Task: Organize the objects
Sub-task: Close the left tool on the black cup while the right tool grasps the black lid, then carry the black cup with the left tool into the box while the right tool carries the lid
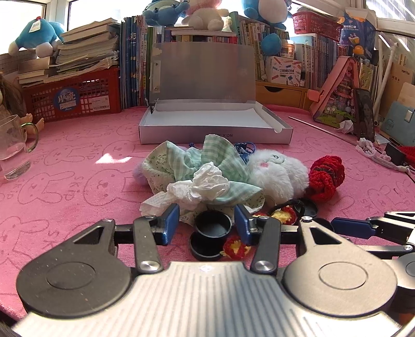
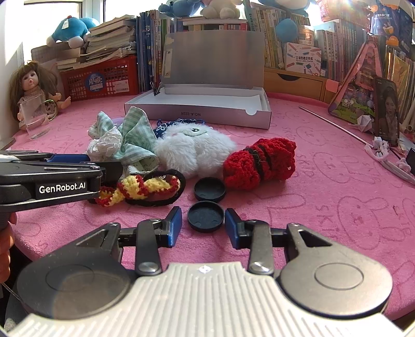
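We read "GenRobot.AI" on the left gripper (image 2: 85,158) and "NO.A-2224" on the far box (image 2: 197,114); both the left and right gripper (image 2: 202,223) spread, pinching nothing.

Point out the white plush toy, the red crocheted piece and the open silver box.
white plush toy (image 2: 194,153), right wrist view, middle of its furry body
red crocheted piece (image 2: 259,163), right wrist view, its centre
open silver box (image 2: 197,114), right wrist view, front wall

Home study corner: crammed books (image 1: 264,33), plush toys (image 1: 166,11).
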Tool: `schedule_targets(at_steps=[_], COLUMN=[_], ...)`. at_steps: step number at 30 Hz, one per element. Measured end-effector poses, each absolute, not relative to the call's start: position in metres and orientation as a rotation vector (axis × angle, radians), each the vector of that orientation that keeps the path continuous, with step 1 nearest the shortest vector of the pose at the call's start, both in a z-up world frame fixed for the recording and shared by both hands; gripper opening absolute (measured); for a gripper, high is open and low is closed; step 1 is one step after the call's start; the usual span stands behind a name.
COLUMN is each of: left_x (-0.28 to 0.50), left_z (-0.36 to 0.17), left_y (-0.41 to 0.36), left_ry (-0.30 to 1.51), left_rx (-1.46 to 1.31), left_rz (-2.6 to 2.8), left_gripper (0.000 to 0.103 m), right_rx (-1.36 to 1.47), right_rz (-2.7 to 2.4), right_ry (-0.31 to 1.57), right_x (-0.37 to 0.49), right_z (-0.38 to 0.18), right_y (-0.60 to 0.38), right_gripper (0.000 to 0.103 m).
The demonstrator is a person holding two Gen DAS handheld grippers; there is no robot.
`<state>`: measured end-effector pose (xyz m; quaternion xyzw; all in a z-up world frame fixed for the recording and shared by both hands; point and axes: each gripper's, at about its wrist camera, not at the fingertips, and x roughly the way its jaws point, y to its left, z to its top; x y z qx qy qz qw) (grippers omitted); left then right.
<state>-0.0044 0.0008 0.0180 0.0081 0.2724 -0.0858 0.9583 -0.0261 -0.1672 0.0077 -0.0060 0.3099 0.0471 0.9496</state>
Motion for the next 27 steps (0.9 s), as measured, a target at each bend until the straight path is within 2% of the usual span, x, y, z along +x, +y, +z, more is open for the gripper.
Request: schedule_targets(at_steps=[15,20,24,27], left_x=[0.000,-0.002,-0.006,-0.009], left_z=[0.005,0.004,0.009,0.015], left_y=[-0.005,-0.001,0.002,0.003], left_ry=[0.587,0.593,0.573,0.559], left_rx=[0.036,0.027,0.020,0.018], left_rz=[-0.200,-0.190,-0.182,-0.186], left_gripper=[0.049,0.038,0.038,0.038], right_rx=[-0.019,-0.024,-0.014,-0.007], right_rz=[0.094,0.091,0.091,0.094], right_ry=[0.629,0.625,0.625,0.624], right_x=[-0.024,-0.023,-0.023,-0.023], right_z=[0.006,0.005,0.005,0.006], right_y=[-0.166,-0.164,-0.165,-0.165], right_gripper=[0.055,0.055,0.055,0.040])
